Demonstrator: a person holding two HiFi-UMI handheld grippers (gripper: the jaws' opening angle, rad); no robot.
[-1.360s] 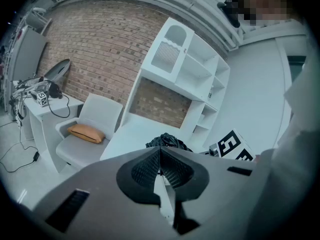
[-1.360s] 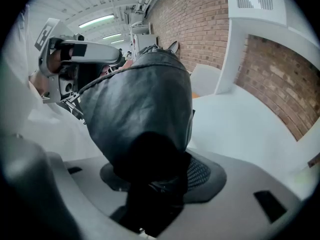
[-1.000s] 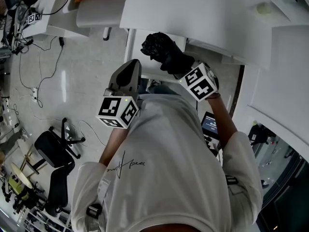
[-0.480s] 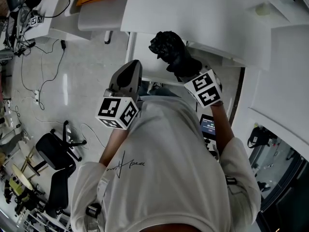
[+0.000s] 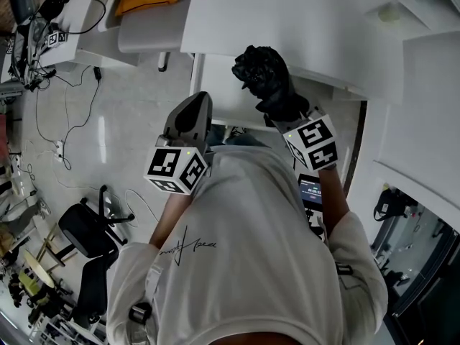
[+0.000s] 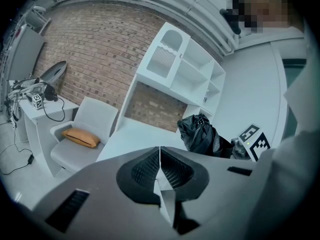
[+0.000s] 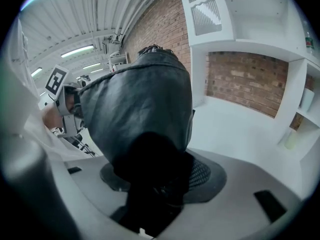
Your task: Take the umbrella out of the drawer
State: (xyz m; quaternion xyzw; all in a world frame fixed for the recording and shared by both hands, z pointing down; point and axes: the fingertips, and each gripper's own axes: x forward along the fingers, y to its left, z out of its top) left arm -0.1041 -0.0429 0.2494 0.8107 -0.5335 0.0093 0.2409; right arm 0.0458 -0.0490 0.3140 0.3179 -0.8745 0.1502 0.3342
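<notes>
Holding the umbrella (image 5: 262, 74) in the right gripper (image 7: 161, 183): jaws closed hard on its lower end, with the bundle filling the gap between the pads. Right arm is reaching forward and slightly up, elbow bent, forearm bare, with its marker cube (image 5: 313, 141) sitting just behind the umbrella. In the head view the umbrella hangs in the air ahead of the person's chest, over the near edge of the white desk (image 5: 302, 20), and I can't tell whether it touches anything else.

Left gripper (image 6: 160, 170) has its jaws fully together with nothing between them. Left arm is tucked in, elbow bent, gripper held close to the white T-shirt (image 5: 244, 243) and pointing forward at the desk, beside the umbrella and apart from it.

Materials:
- Umbrella: black, folded into a compact lumpy bundle, crinkled fabric with a slight sheen.
- Gripper bodies: smooth grey plastic. Pads (image 6: 145, 168) are black with a fine ribbed grid.
- Cubes: white faces with black square markers.
- Desk and shelf unit (image 6: 187, 69): flat matte white. Brick wall (image 6: 95, 49) behind.
- Padded white chair (image 6: 82, 129) with an orange cushion (image 6: 82, 137) on the seat.
- Glossy pale floor with loose cables (image 5: 61, 113) and a black office chair (image 5: 85, 230).
</notes>
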